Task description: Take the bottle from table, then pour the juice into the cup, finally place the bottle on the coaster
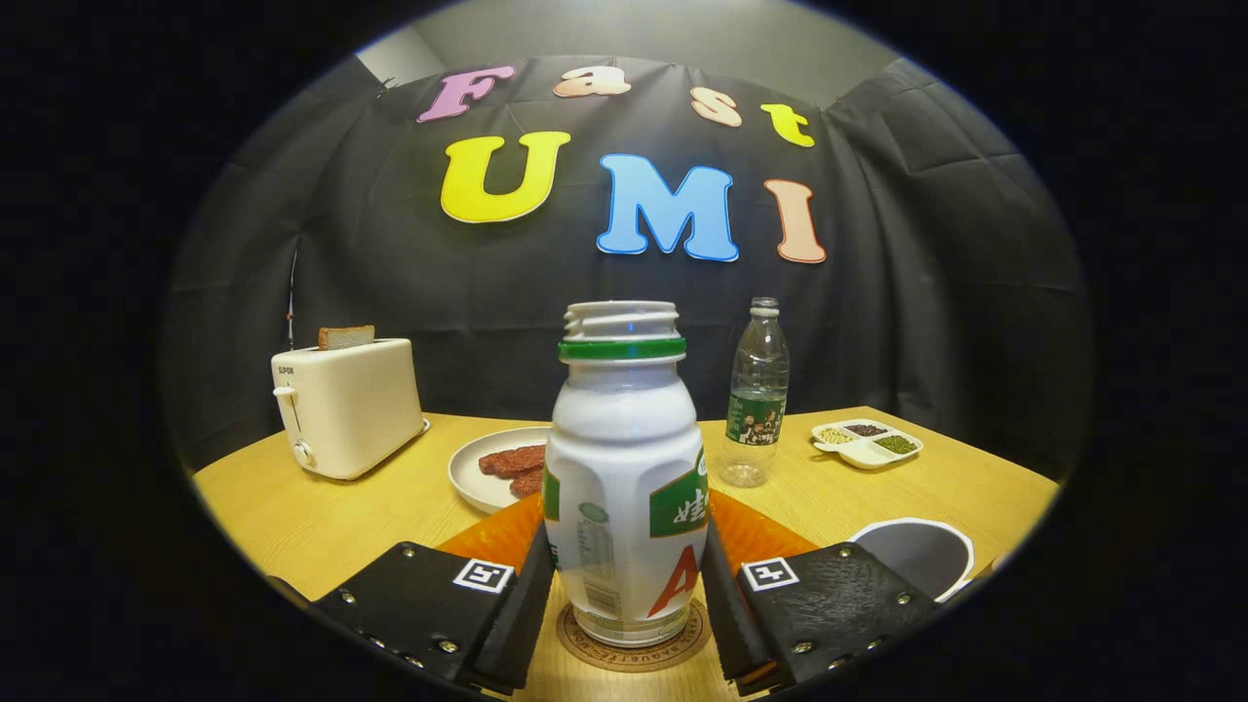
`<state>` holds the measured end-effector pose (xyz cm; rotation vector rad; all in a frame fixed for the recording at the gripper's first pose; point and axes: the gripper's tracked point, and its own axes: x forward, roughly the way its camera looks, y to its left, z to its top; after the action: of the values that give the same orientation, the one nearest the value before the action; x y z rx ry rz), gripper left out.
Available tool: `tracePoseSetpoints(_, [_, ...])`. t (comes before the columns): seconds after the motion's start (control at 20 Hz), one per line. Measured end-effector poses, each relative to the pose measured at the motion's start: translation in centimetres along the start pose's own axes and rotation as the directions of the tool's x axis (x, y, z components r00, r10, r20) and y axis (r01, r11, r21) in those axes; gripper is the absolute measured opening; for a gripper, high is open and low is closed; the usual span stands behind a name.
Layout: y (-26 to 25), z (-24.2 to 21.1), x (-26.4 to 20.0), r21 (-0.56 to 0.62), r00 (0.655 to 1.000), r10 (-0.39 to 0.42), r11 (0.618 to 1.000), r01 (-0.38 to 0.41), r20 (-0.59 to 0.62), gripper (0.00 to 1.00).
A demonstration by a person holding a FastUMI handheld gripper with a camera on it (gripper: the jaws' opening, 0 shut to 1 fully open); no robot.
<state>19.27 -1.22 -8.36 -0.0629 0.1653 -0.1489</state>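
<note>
- I see the bottle (624,478) as white plastic with a green neck ring, its threaded mouth uncapped, and a green and white label with a red letter near its base.
- It stands upright on the round coaster (636,649), which lies on the yellow wooden table (322,517).
- My gripper (626,604) has the bottle between its fingers; the pads sit right along both sides of its lower body, but I cannot tell whether they press or just flank it.
- The cup (916,554) sits just beyond the right finger; an orange mat (487,538) lies behind the bottle.
</note>
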Motion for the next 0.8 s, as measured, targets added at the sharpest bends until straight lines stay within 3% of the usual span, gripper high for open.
tracePoseSetpoints(0.45, [0.0, -0.6, -0.1, 0.088, 1.0, 0.016, 0.996, -0.016, -0.001, 0.74])
tracePoseSetpoints(0.6, [0.8, -1.2, -0.1, 0.092, 1.0, 0.028, 0.995, -0.027, -0.01, 0.95])
tracePoseSetpoints(0.8, [0.6, -0.5, -0.3, 0.078, 1.0, 0.019, 0.997, -0.02, 0.009, 0.96])
